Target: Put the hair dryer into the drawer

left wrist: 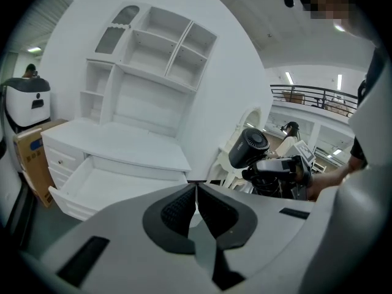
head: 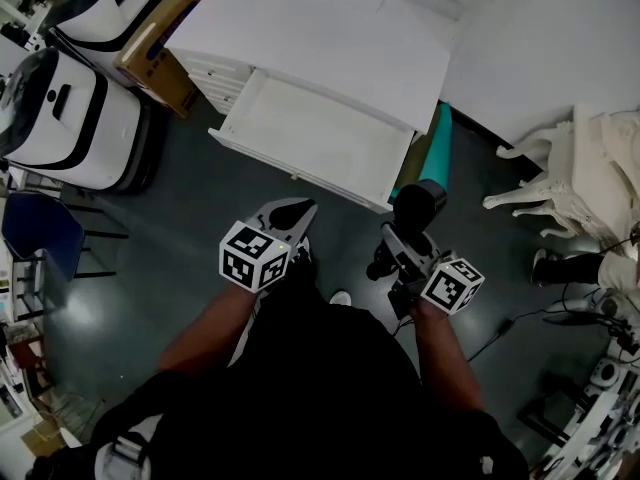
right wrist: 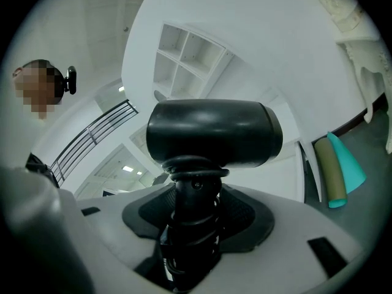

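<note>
A black hair dryer (head: 418,208) with a coiled cord round its handle is held upright in my right gripper (head: 402,251), whose jaws are shut on the handle (right wrist: 193,219). Its barrel (right wrist: 214,131) fills the right gripper view. The white drawer (head: 310,138) stands pulled open and empty in front of me, below the white desk top (head: 320,38). My left gripper (head: 285,216) is shut with nothing in it, just short of the drawer's front edge. The left gripper view shows the open drawer (left wrist: 104,182) at left and the hair dryer (left wrist: 249,147) at right.
A cardboard box (head: 160,43) and two white machines (head: 70,118) stand left of the desk. Rolled teal and olive mats (head: 432,148) lean right of the drawer. A white ornate chair (head: 570,168) and cables (head: 560,313) lie at right, a blue chair (head: 40,230) at left.
</note>
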`<state>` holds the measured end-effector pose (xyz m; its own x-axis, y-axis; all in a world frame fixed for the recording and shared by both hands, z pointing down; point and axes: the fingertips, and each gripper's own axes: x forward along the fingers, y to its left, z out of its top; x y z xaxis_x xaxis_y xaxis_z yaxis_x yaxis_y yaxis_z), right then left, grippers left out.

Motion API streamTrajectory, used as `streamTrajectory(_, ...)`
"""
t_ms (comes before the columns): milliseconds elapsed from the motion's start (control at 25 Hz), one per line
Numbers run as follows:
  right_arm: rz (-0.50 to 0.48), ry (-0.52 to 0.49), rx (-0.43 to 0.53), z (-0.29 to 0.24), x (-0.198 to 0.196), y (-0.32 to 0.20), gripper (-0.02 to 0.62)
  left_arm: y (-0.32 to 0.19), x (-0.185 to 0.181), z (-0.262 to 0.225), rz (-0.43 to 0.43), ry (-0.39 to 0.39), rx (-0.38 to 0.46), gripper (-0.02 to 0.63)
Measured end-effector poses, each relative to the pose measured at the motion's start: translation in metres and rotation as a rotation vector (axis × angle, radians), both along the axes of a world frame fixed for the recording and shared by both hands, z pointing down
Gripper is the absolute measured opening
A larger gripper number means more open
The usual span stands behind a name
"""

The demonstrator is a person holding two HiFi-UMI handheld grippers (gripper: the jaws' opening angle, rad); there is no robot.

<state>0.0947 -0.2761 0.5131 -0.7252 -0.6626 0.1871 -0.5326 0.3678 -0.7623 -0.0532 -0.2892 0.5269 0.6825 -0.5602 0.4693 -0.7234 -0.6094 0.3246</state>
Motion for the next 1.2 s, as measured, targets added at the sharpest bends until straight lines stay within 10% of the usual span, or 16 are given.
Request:
streamTrajectory(720,0.028,0.440,-0.043,0.069,-0.049,-0.119,0.238,-0.112,-0.076,0.028,0.120,-0.046,-0.017,0.018)
streamTrajectory(1200,-0.127,0.631,-0.136,0.147,-0.059,-0.171,0.238,-0.124,-0.085,0.046,0.031,-0.017,-0.083,0.018)
